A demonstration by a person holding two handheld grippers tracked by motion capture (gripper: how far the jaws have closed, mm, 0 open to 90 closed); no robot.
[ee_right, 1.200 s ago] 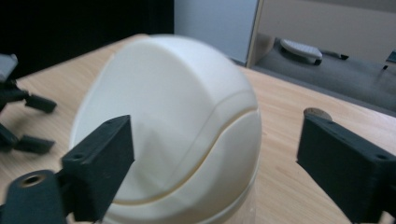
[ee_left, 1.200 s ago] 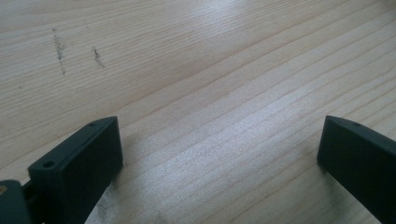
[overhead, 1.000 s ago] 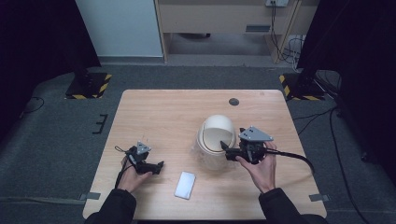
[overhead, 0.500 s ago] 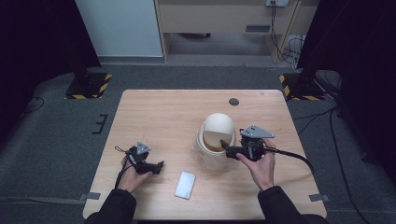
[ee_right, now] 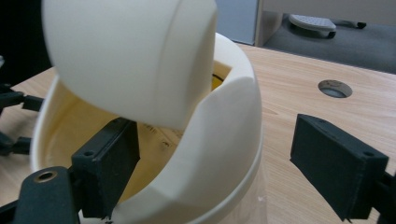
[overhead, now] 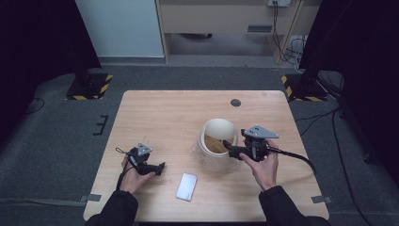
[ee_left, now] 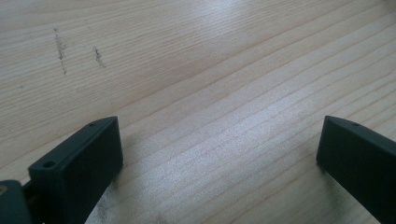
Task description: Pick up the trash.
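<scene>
Wooden table (overhead: 164, 117) on grey carpet, dark curtains at both sides. Cream domed bin (overhead: 217, 143) stands right of table centre, its swing lid tipped inward so the opening faces the person's right hand. Right gripper (overhead: 231, 149) sits at that opening, released, one jaw inside the rim, the other outside, straddling the wall; likely next is a pinch on the rim. Left gripper (overhead: 157, 167) rests well apart at left, jaws spread over bare wood. White flat phone-like item (overhead: 187, 186) lies between.
</scene>
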